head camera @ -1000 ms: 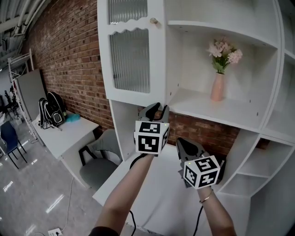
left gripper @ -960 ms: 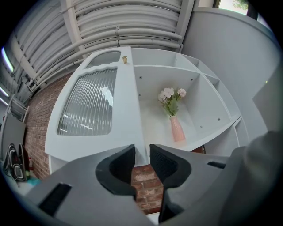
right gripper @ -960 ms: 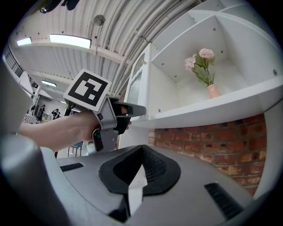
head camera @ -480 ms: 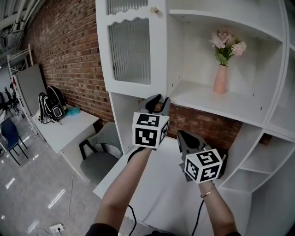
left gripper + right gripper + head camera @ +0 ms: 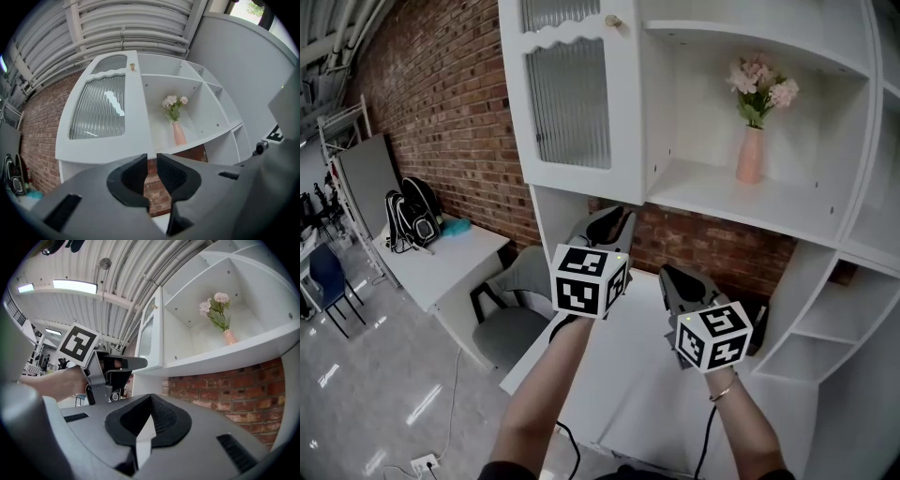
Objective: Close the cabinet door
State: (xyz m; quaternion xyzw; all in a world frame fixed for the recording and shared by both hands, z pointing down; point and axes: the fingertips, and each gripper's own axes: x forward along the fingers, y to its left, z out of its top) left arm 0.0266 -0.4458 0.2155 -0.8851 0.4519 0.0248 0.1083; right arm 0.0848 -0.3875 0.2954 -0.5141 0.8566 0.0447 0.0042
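- The white cabinet door (image 5: 572, 103), with its ribbed glass pane, hangs above and just ahead of my left gripper (image 5: 612, 217), left of the open shelf (image 5: 722, 211). It seems to stand out from the cabinet front, though I cannot tell how far.
- My left gripper's jaws are closing on a narrow gap with nothing between them. My right gripper (image 5: 671, 274) sits lower over the worktop (image 5: 619, 384), jaws together and empty.
- I judge the door rigid and light, swinging freely on its hinges. The glass makes it fragile, so a gentle push on the painted frame suits it better than the pane.
- The small knob (image 5: 613, 20) sits high at the door's upper corner.
- A pink vase (image 5: 751, 155) holds pale flowers (image 5: 759, 82). What the door's compartment holds is hidden.
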